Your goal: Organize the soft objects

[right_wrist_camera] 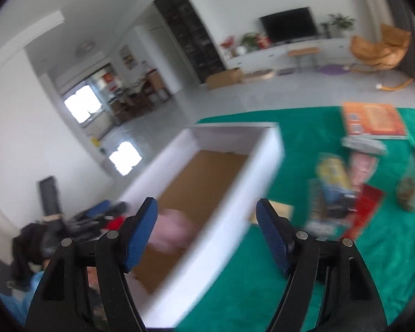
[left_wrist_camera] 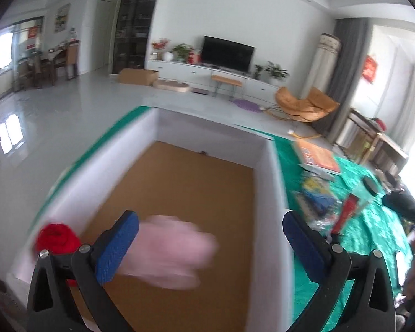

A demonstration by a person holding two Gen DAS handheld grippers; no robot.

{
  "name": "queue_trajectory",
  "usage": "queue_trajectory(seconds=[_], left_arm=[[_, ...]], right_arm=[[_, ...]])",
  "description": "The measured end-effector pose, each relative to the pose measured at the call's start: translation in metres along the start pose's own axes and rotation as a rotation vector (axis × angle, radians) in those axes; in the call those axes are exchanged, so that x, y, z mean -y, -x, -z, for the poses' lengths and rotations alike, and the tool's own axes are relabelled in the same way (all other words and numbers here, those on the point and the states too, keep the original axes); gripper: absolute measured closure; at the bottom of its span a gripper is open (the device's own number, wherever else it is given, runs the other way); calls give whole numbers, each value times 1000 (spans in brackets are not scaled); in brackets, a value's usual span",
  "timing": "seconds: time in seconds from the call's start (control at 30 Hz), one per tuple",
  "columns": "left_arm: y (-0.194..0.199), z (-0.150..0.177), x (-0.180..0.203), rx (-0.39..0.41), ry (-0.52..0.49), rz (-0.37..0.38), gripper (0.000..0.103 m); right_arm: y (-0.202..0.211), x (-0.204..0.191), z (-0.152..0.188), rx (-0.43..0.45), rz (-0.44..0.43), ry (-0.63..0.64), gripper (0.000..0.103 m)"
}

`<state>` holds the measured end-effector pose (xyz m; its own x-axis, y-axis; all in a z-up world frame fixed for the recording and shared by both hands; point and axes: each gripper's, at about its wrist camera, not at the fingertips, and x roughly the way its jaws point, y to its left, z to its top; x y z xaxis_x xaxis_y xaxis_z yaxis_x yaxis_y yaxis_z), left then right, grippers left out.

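Left tongs [left_wrist_camera: 210, 244] and right tongs [right_wrist_camera: 207, 235], both released, above a white box [left_wrist_camera: 274, 171] at the worktop's [right_wrist_camera: 304, 127] far-left corner; blurred pink soft object [left_wrist_camera: 168, 254] inside the box, red one [left_wrist_camera: 58, 238] beside.

We see a green cloth [right_wrist_camera: 304, 138] bearing a white box [right_wrist_camera: 235, 193], an orange book [right_wrist_camera: 373, 123], a jar [right_wrist_camera: 412, 191] and blurred packets [right_wrist_camera: 334, 193]

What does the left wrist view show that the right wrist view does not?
Only the left view shows the red soft item sitting at the box's left wall. Only the right view shows the jar on the green cloth. Both show the white box, the blurred pink item in it, the orange book and open, empty tongs.
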<state>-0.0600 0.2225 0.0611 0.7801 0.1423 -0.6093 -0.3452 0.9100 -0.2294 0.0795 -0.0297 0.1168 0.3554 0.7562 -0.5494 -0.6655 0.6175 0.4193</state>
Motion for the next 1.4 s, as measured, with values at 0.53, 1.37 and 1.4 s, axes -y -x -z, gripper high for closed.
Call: queue_trajectory(seconds=[0.53,1.37,1.4], left_arm=[[-45,73,182,-205,-291,296,0],[-173,127,207,-305,-370,43,0],[-174,126,208,-304,-370,43,0]], right_arm=[[-45,129,122,-259,349,10,27],[12,231,131,-83,774,-345,20],[8,229,130,-98,787,-328,19]])
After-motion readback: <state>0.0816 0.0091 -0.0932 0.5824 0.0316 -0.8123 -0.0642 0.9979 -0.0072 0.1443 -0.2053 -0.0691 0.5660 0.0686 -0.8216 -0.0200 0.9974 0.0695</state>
